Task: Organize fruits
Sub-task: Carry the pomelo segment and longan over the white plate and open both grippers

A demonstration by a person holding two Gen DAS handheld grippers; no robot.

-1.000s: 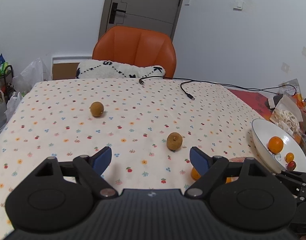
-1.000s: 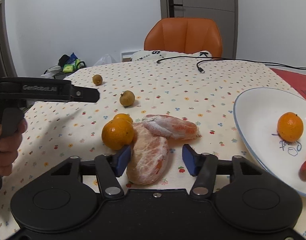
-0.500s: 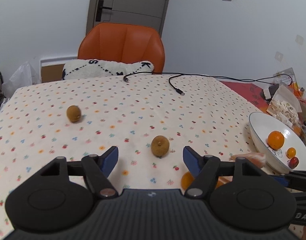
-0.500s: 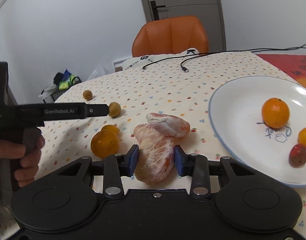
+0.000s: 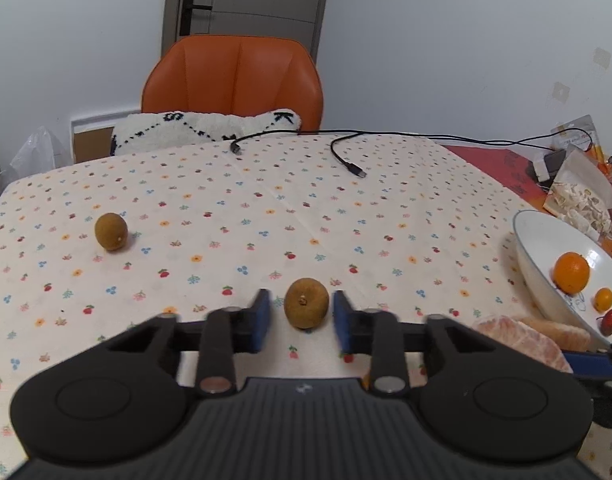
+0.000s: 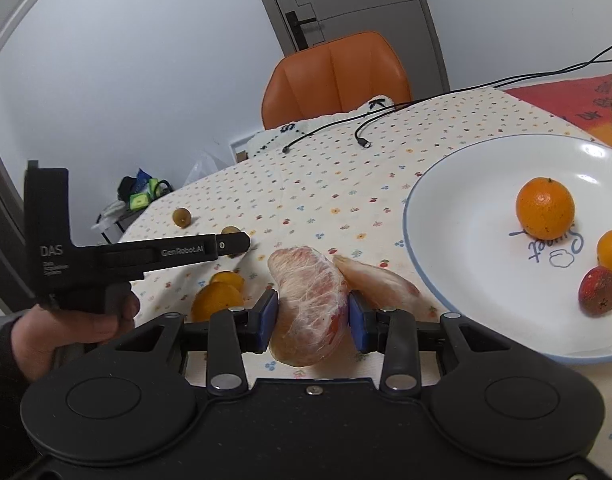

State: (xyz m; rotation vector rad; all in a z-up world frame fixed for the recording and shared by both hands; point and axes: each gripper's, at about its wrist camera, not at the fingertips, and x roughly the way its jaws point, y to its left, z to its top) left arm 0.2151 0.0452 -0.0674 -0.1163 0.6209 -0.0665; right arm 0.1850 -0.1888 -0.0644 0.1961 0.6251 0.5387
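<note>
A brown round fruit (image 5: 307, 303) sits on the flowered tablecloth (image 5: 266, 216) between the blue pads of my left gripper (image 5: 301, 309). The pads stand close on both sides with thin gaps showing, so that gripper is open. A second brown fruit (image 5: 111, 231) lies far left. My right gripper (image 6: 311, 320) is shut on a peeled pink pomelo segment (image 6: 309, 300). Another segment (image 6: 379, 280) lies just behind it. Two oranges (image 6: 216, 300) rest to its left. The white plate (image 6: 465, 320) at the right holds an orange (image 6: 545, 208), a small orange fruit (image 6: 611, 250) and a red fruit (image 6: 598, 291).
A black cable (image 5: 345, 160) trails across the far part of the table. An orange chair (image 5: 234, 80) with a white cushion (image 5: 206, 128) stands behind it. Snack bags (image 5: 577, 200) crowd the right edge. A hand (image 6: 66, 320) holds the left gripper's handle.
My left gripper moved forward to the nearer brown fruit and narrowed its fingers around it. My right gripper shut on the pomelo segment and has tilted toward the plate.
</note>
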